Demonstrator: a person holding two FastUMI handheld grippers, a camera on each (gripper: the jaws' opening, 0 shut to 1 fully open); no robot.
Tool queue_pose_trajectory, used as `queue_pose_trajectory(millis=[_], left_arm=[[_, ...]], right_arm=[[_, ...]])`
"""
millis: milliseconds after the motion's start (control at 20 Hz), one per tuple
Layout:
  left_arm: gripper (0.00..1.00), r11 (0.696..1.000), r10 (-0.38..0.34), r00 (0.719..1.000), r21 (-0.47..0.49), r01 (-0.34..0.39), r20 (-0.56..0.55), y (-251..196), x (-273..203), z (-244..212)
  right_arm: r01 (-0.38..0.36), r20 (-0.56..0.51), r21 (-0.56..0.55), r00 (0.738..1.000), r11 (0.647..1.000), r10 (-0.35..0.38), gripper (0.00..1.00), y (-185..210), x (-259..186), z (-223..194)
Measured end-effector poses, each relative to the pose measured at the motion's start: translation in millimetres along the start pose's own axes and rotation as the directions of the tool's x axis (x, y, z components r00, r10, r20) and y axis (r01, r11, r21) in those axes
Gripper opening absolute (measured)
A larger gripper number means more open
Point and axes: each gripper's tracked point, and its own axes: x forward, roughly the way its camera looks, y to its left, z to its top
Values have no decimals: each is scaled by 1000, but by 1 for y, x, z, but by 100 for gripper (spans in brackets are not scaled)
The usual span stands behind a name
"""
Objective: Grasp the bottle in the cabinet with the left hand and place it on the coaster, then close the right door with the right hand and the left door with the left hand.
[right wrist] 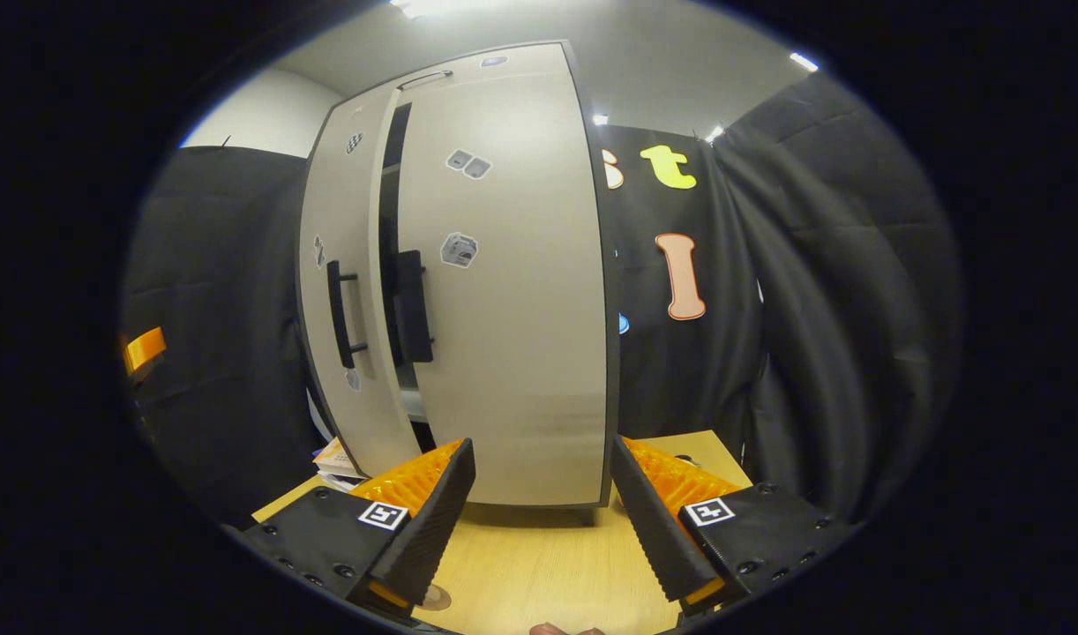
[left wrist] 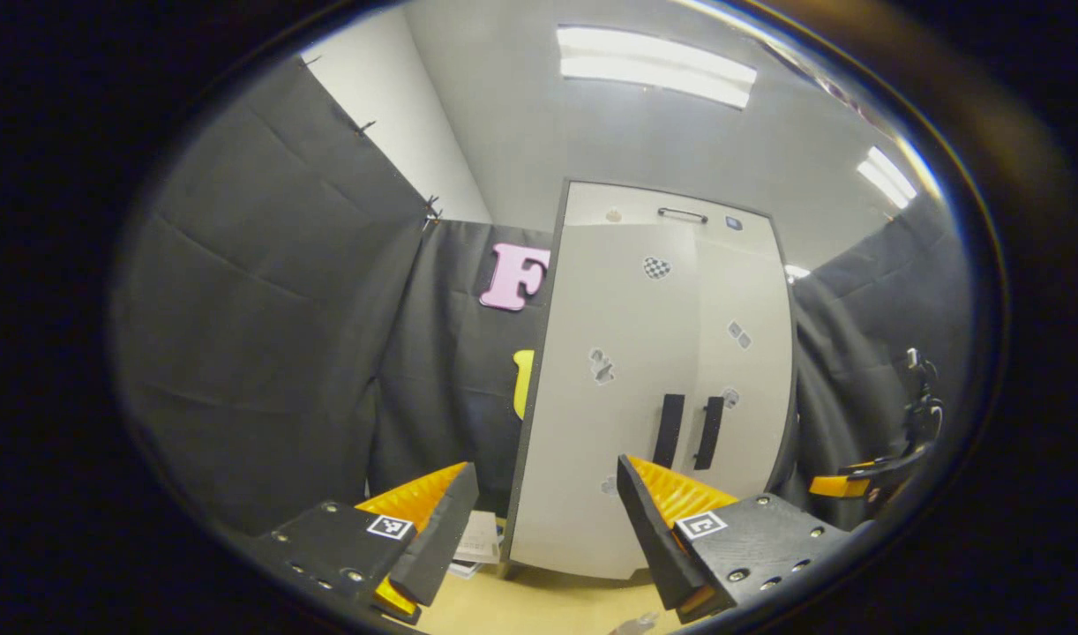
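Observation:
The pale grey cabinet [left wrist: 627, 370] stands on a wooden table [left wrist: 539, 604], with two dark handles [left wrist: 669, 429] side by side at the middle. In the right gripper view a dark gap [right wrist: 389, 220] runs between the left door [right wrist: 336, 220] and the right door [right wrist: 504, 282], so they stand slightly ajar. My left gripper [left wrist: 546, 467] is open, short of the cabinet front. My right gripper [right wrist: 543, 454] is also open, just before the right door's lower edge. A small round brown disc [right wrist: 435, 598], likely the coaster, lies by its left finger. A clear object [left wrist: 636, 624] at the bottom edge is too cut off to identify.
A stack of papers or books [right wrist: 334, 460] lies on the table [right wrist: 548, 564] beside the cabinet's left side. Black cloth walls close in on both sides. The other gripper [left wrist: 843, 483] shows at the right edge of the left gripper view.

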Motion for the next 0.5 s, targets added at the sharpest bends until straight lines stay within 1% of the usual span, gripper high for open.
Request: queue_pose_trajectory(millis=[50, 100, 150, 200, 250, 300, 400, 500], left_arm=[[92, 1000, 1, 1000, 21, -1, -6, 2, -1, -2], [96, 999, 1, 1000, 38, -1, -3, 5, -2, -2], [96, 999, -4, 1000, 43, 4, 1, 5, 0, -2], [92, 999, -12, 1000, 38, 12, -3, 3, 1, -3], [96, 999, -16, 1000, 30, 17, -20, 1, 2, -5], [96, 999, -26, 999, 35, 27, -31, -1, -1, -7], [96, 994, -62, 997, 85, 65, -37, -3, -1, -8], [96, 990, -57, 997, 127, 64, -58, 4, 0, -15]], right_arm=[[-4, 2, -3, 1000, 1000, 4, 98, 4, -3, -4], [-1, 11, -7, 1000, 1000, 1, 98, 7, -4, -4], [3, 17, -13, 1000, 1000, -3, 98, 9, -5, -4], [6, 5, -17, 1000, 1000, -6, 98, 10, -5, -8], [1, -13, -14, 1000, 1000, -1, 98, 14, -7, -11], [-5, -17, -7, 1000, 1000, 4, 98, 15, -8, -9], [11, 7, -5, 1000, 1000, -11, 98, 13, -10, 0], [35, 22, -2, 999, 999, -35, 98, 11, -8, 2]])
